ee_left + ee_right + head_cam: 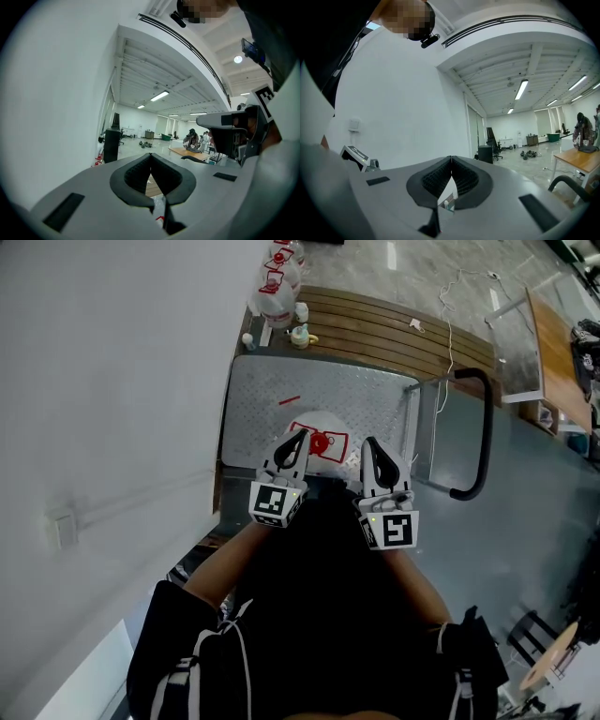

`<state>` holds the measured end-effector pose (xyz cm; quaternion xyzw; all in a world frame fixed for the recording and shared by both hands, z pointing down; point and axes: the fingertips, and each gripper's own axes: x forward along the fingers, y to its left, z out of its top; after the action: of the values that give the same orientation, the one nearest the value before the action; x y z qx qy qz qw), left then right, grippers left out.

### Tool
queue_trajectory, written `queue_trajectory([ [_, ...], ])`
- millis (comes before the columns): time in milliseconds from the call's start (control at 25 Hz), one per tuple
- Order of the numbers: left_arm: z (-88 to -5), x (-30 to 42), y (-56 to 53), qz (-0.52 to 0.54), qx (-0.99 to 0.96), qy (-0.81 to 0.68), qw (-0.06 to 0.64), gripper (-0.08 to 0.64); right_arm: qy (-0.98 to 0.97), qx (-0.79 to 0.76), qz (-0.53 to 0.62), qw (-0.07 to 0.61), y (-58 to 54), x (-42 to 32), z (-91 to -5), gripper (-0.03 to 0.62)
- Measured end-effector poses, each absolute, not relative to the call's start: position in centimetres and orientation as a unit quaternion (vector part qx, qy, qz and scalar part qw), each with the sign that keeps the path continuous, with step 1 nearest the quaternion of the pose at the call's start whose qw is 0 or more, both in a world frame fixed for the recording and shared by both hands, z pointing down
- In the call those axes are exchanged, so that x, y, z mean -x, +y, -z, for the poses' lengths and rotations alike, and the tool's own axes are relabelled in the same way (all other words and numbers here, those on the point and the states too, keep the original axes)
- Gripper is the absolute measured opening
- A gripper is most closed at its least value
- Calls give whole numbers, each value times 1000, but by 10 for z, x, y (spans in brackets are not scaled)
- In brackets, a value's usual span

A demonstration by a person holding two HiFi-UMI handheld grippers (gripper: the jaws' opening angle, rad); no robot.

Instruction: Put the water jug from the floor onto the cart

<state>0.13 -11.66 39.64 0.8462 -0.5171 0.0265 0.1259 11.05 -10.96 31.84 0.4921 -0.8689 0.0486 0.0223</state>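
The water jug (325, 430), clear with a white top and a red label, stands on the cart's grey metal deck (272, 395). My left gripper (302, 435) hangs over the jug's left side, and my right gripper (368, 442) is over its right side. Both point roughly level, away from me, raised above the jug. In the left gripper view the jaws (150, 155) are pressed together with nothing between them. In the right gripper view the jaws (451, 160) are likewise shut and empty. The lower part of the jug is hidden behind the grippers.
The cart's black push handle (483, 437) rises at the right. Beyond the cart lies a slatted wooden platform (394, 334) with more jugs (277, 282) and small bottles (300, 334). A white wall (112, 381) runs along the left; a wooden table (553, 343) stands at the far right.
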Motion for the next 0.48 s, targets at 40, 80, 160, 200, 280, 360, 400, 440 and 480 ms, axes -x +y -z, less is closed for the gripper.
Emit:
queue_trajectory([
  [40,-396,0,-116,-27,-847,-517,125,18,-868,-494,-47,24,-108,-110,-318,18],
  [80,-396,1,-116,-26,-847,-516,124,18,-867,-496,-47,27,-107,-109,-319,18],
  [160,-396,6,-114,-23,-847,-518,122,18,-865,-499,-46,37,-102,-104,-323,18],
  [200,-396,10,-114,-21,-846,-519,121,18,-864,-500,-45,42,-101,-101,-325,18],
  [280,-396,18,-112,-17,-843,-524,120,18,-864,-501,-35,46,-100,-94,-324,18],
  [360,-395,23,-109,-12,-842,-525,122,18,-862,-504,-23,45,-101,-90,-321,18],
  [400,-395,24,-107,-11,-842,-525,124,18,-861,-506,-21,45,-101,-88,-321,18],
  [440,-395,26,-105,-11,-842,-525,125,18,-861,-507,-22,44,-101,-86,-321,18],
  [480,-395,29,-104,-11,-841,-526,126,18,-861,-507,-24,43,-102,-84,-322,18],
])
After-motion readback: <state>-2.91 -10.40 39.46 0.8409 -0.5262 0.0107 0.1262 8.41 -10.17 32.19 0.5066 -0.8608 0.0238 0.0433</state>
